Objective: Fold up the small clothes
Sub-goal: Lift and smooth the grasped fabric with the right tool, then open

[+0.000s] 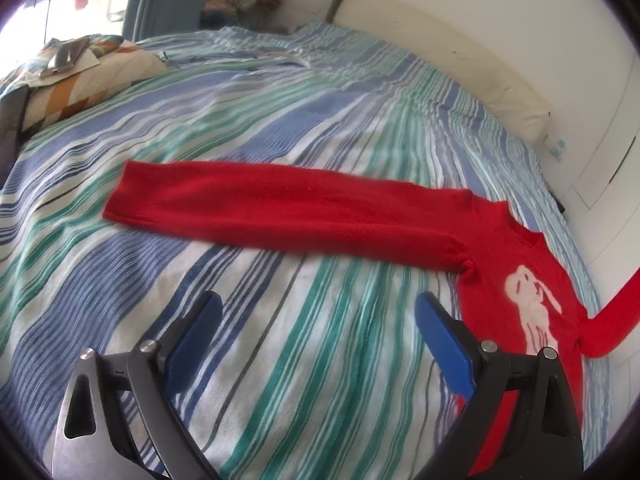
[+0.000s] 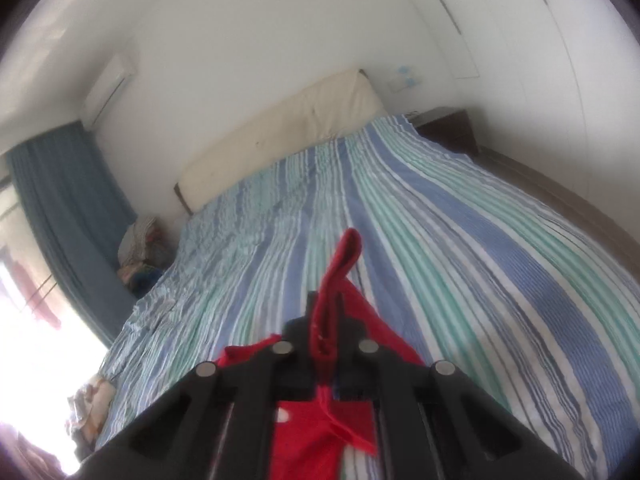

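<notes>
**Red sweater: one sleeve flat on the bed, the other pinched in my right tongs**

My left gripper (image 1: 318, 316) hangs over the striped bedspread (image 1: 280, 128) with its jaws spread wide and nothing between them; the blue pads (image 1: 442, 344) frame only bare stripes. Through that camera the red sweater (image 1: 504, 264) lies at about four o'clock from the middle of the view, its body flat on the cover with a white animal figure (image 1: 532, 308) showing on the chest. One sleeve (image 1: 260, 204) stretches out flat from the shoulder toward nine o'clock, ending in a squared cuff. The other sleeve rises off the bed at the edge of the view near four o'clock.

My right gripper (image 2: 328, 320) is clamped shut on red knit fabric of the sweater. A strip of it stands up past the tips toward twelve o'clock, and the rest hangs down between the arms of the tool toward six o'clock. This view is blurred, so I cannot tell exactly which part of the sleeve is caught.

A cream headboard (image 2: 280, 136) sits at the far end of the bed, around twelve o'clock in the right view. A patterned pillow (image 1: 88, 76) lies at ten o'clock in the left view, and a blue curtain (image 2: 68, 200) hangs at nine o'clock in the right view.
</notes>
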`<control>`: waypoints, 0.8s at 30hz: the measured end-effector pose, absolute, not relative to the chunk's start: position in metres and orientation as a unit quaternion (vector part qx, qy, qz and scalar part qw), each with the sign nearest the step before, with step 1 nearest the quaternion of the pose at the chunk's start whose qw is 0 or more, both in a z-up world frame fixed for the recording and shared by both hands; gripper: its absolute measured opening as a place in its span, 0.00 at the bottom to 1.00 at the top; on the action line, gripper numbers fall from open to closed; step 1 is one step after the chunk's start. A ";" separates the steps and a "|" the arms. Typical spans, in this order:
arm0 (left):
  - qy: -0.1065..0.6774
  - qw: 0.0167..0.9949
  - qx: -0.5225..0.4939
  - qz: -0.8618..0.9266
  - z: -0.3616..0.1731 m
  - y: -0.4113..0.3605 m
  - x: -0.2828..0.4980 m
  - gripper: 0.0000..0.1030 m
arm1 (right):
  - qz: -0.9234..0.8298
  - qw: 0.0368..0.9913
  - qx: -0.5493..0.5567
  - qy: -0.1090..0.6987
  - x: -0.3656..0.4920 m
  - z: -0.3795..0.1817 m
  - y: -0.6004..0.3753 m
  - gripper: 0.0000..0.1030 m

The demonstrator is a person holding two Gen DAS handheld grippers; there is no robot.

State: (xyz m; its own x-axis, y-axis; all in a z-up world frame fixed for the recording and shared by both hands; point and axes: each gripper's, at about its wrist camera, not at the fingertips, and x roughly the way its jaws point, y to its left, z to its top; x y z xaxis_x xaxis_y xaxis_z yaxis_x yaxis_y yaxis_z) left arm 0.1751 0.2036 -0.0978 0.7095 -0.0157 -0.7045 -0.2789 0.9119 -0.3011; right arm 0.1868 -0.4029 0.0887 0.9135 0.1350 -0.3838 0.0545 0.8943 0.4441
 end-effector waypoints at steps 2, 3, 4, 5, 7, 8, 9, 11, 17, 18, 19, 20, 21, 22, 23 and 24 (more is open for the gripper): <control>0.376 0.904 -0.187 0.079 -0.099 0.204 0.176 0.94 | 0.073 0.955 0.190 0.215 0.208 0.105 -0.344 0.04; 0.378 0.904 -0.184 0.081 -0.100 0.204 0.176 0.94 | 0.094 0.955 0.173 0.220 0.214 0.105 -0.312 0.03; 0.381 0.903 -0.181 0.083 -0.102 0.205 0.177 0.94 | 0.111 0.954 0.159 0.227 0.223 0.105 -0.285 0.03; 0.384 0.902 -0.177 0.086 -0.103 0.205 0.178 0.94 | 0.125 0.954 0.142 0.234 0.231 0.101 -0.258 0.04; 0.388 0.901 -0.174 0.091 -0.106 0.207 0.180 0.95 | 0.140 0.952 0.105 0.251 0.243 0.084 -0.210 0.05; 0.390 0.900 -0.175 0.091 -0.107 0.208 0.180 0.95 | 0.154 0.947 0.094 0.265 0.245 0.070 -0.191 0.09; 0.391 0.899 -0.177 0.090 -0.108 0.210 0.181 0.94 | 0.180 0.934 0.090 0.294 0.253 0.055 -0.174 0.26; 0.392 0.897 -0.182 0.088 -0.108 0.212 0.181 0.95 | 0.221 0.910 0.100 0.335 0.258 0.026 -0.154 0.55; 0.395 0.897 -0.181 0.077 -0.106 0.208 0.185 0.95 | 0.216 0.904 0.105 0.353 0.238 -0.011 -0.190 0.63; 0.397 0.898 -0.177 0.075 -0.107 0.205 0.186 0.95 | 0.209 0.902 0.114 0.361 0.237 -0.016 -0.201 0.66; 0.399 0.898 -0.171 0.073 -0.108 0.201 0.187 0.95 | 0.203 0.897 0.126 0.372 0.237 -0.025 -0.214 0.66; 0.402 0.898 -0.164 0.072 -0.109 0.197 0.188 0.95 | 0.195 0.890 0.142 0.387 0.240 -0.034 -0.227 0.67; 0.404 0.899 -0.155 0.071 -0.110 0.193 0.188 0.95 | 0.188 0.879 0.164 0.407 0.243 -0.048 -0.242 0.68; 0.407 0.899 -0.146 0.071 -0.112 0.189 0.189 0.95 | 0.176 0.865 0.189 0.429 0.248 -0.064 -0.258 0.68; 0.411 0.898 -0.137 0.072 -0.114 0.185 0.189 0.95 | 0.151 0.854 0.213 0.451 0.252 -0.081 -0.277 0.68; 0.414 0.898 -0.129 0.073 -0.116 0.183 0.189 0.95 | 0.115 0.845 0.230 0.469 0.254 -0.101 -0.297 0.68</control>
